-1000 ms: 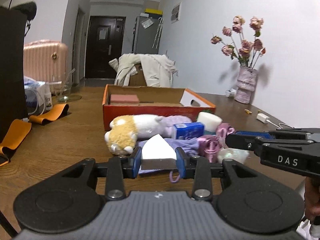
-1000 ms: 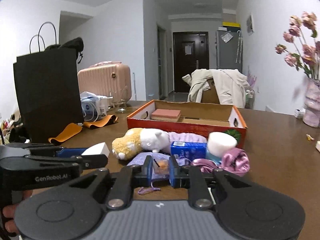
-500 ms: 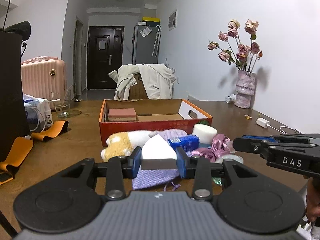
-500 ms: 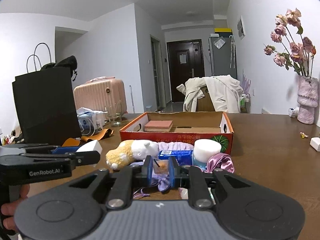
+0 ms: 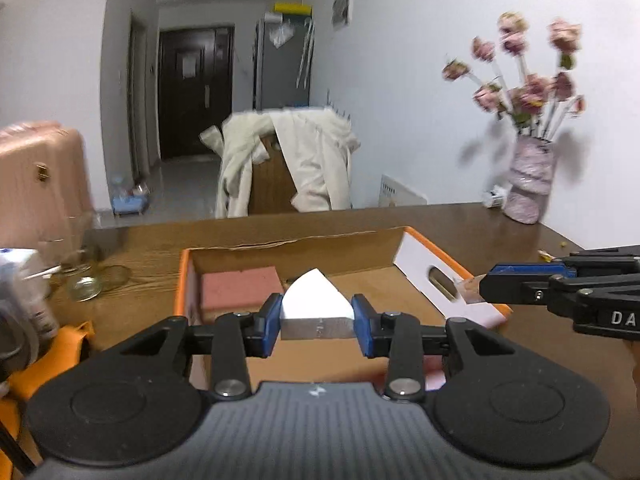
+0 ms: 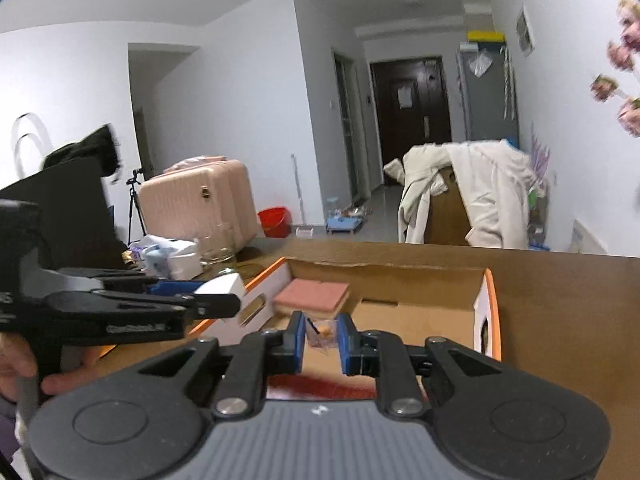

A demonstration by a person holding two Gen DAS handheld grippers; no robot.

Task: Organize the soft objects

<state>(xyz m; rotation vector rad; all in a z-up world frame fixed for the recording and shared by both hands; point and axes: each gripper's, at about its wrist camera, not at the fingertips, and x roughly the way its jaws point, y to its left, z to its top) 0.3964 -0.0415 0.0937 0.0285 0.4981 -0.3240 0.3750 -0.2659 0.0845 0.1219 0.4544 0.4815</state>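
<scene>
My left gripper point(image 5: 317, 322) is shut on a white wedge sponge point(image 5: 316, 300) and hangs over the near side of the orange cardboard box point(image 5: 416, 252). A pink sponge point(image 5: 240, 289) lies in the box's far left corner. My right gripper point(image 6: 322, 338) is shut on a small clear packet point(image 6: 321, 332) with something orange inside, also above the box point(image 6: 490, 300), just in front of the pink sponge point(image 6: 314, 294). In the right wrist view the left gripper point(image 6: 224, 292) with its white sponge point(image 6: 222, 285) sits by the box's left wall. In the left wrist view the right gripper point(image 5: 486, 282) reaches in over the box's right wall.
The box sits on a brown wooden table point(image 5: 460, 220). A glass jar point(image 5: 82, 276), orange bands point(image 5: 52, 356) and a pink suitcase point(image 5: 40, 176) are to the left. A vase of flowers point(image 5: 528, 184) stands back right. A chair with a white jacket point(image 5: 288, 164) is behind the table.
Both grippers moved forward and up with their loads, from above the pile of soft toys to over the open box. The pile has dropped out of sight.
</scene>
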